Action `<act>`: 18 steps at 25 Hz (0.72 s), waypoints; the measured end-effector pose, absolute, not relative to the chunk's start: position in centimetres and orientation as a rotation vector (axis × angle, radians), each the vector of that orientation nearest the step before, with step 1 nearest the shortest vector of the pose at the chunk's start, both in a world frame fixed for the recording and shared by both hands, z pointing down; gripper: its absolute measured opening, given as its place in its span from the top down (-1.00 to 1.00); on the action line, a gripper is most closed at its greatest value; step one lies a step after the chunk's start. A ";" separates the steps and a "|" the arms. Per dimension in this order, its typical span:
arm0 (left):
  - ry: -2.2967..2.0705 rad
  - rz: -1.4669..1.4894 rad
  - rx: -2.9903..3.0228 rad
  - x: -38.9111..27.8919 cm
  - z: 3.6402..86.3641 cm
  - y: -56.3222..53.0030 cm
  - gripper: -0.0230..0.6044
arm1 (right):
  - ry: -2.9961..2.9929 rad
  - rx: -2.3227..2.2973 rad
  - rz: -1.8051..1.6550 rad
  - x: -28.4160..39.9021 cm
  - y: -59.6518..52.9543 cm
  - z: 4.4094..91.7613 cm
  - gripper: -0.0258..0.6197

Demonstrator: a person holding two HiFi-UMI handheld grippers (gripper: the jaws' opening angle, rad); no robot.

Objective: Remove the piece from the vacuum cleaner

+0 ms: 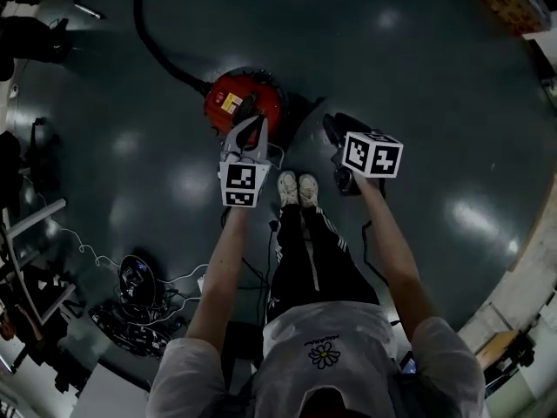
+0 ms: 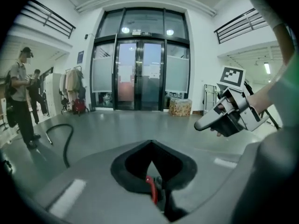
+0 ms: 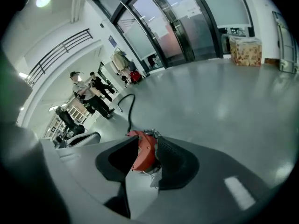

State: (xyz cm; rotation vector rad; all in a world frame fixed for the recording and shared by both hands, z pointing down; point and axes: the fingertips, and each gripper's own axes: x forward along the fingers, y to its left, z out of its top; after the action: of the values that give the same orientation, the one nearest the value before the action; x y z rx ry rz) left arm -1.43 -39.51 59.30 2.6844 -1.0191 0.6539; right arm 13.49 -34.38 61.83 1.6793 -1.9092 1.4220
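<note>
The red vacuum cleaner (image 1: pixel 244 101) stands on the dark floor just ahead of the person's shoes, with its black hose (image 1: pixel 152 42) running off to the far left. My left gripper (image 1: pixel 251 125) is held over the vacuum's near side, its jaws meeting at the tips with nothing between them. Only a red sliver of the vacuum (image 2: pixel 150 188) shows below the tips in the left gripper view. My right gripper (image 1: pixel 336 139) hangs to the right of the vacuum, apart from it and slightly open. The vacuum cleaner (image 3: pixel 144 151) appears through the gap between its jaws. The piece itself cannot be made out.
Cables and black gear (image 1: pixel 130 307) lie on the floor at the left. Glass doors (image 2: pixel 139 69) and a cardboard box (image 2: pixel 180 107) stand at the far end of the hall. People (image 2: pixel 19 101) stand at the left by racks. The hose (image 3: pixel 127 107) curls across the floor.
</note>
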 end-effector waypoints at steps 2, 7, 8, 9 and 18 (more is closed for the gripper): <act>-0.973 0.730 2.646 -1.2 64.0 -40.1 0.91 | -1.838 1.669 1.512 14.2 -35.0 66.4 0.45; -0.930 0.836 2.549 -1.7 72.3 -41.4 0.91 | -1.641 1.705 1.748 15.7 -36.2 75.5 0.36; -0.928 0.844 2.533 -1.8 73.5 -41.6 0.91 | -1.603 1.713 1.783 15.9 -36.6 77.0 0.35; -0.926 0.847 2.521 -1.8 74.5 -41.8 0.91 | -1.565 1.720 1.811 16.0 -36.8 78.4 0.32; -0.854 0.857 2.464 -0.3 79.8 -41.6 0.91 | -1.358 1.660 1.838 15.0 -37.9 85.9 0.30</act>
State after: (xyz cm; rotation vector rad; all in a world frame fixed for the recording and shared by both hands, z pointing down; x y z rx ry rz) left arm -0.27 -41.64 79.82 2.4637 -0.8544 0.8568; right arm 15.04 -37.85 85.95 1.6601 -1.3579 1.8375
